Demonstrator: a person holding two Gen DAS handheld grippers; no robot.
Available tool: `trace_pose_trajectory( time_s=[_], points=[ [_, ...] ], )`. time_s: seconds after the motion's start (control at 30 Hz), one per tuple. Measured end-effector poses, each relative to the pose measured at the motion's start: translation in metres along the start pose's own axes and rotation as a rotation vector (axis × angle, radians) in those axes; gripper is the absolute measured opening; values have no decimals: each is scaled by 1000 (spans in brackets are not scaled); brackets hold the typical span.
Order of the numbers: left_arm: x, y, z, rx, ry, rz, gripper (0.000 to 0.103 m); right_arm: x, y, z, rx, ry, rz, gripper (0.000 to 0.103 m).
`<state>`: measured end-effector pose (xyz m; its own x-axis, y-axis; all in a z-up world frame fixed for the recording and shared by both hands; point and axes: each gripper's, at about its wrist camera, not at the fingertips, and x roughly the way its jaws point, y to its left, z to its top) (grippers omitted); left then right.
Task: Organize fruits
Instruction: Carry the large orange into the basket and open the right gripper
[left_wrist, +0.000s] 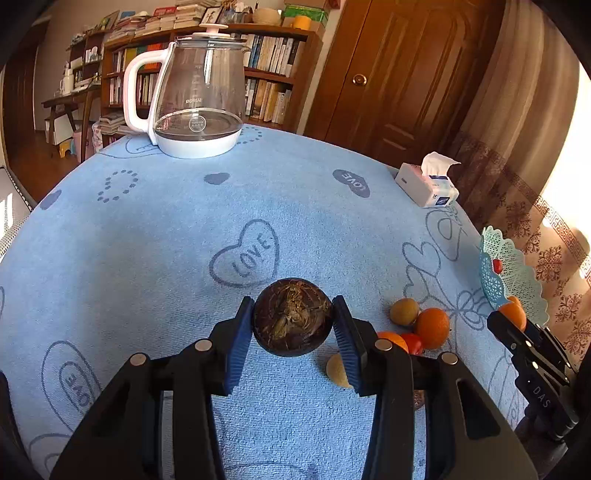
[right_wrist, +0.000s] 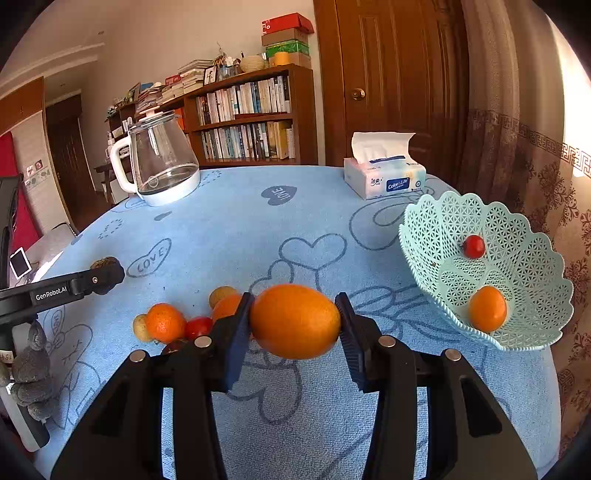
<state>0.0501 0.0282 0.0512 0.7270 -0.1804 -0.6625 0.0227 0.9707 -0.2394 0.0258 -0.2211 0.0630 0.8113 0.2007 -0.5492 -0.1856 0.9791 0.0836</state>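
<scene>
1. Fruit is held in both grippers: a dark brown round fruit (left_wrist: 293, 316) with dry fibres on top is pinched between the blue pads of the left gripper (left_wrist: 293, 325), above the blue tablecloth (left_wrist: 184, 229).
2. An orange (right_wrist: 294, 321) is clamped between the pads of the right gripper (right_wrist: 294, 325), its jaws narrowed onto it, and is seen raised above the cloth.
3. Loose fruit is gathered on the cloth between the two grippers: a smaller orange (right_wrist: 165, 322), a red tomato (right_wrist: 198, 327), a yellowish round fruit (right_wrist: 140, 328) and a tan one (right_wrist: 221, 294), mostly touching one another.
4. A pale green lattice basket (right_wrist: 524, 236) is shown fully only in the right wrist view, at the right table edge; an orange (right_wrist: 487, 309) and a small red fruit (right_wrist: 474, 246) are lying apart inside it.
5. In the left wrist view only an edge of that basket is seen, with the right gripper in front of it.
6. Farther back, a tissue box (right_wrist: 384, 176) and a glass kettle (left_wrist: 197, 96) are set on the table's far edge, well apart.
7. A bookshelf (right_wrist: 251, 122) and a wooden door (right_wrist: 391, 74) are seen behind.
</scene>
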Motion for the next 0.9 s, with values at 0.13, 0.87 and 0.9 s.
trace_pose_trajectory(
  time_s=[0.13, 0.87, 0.9],
  points=[
    [0, 0, 0, 0, 0, 0, 43, -8, -16, 5, 46, -37, -31, 46],
    [3, 0, -4, 4, 10, 0, 43, -52, -122, 6, 395, -189, -206, 46],
    [3, 0, -4, 3, 11, 0, 43, -53, -126, 6, 413, -191, -215, 46]
  ],
)
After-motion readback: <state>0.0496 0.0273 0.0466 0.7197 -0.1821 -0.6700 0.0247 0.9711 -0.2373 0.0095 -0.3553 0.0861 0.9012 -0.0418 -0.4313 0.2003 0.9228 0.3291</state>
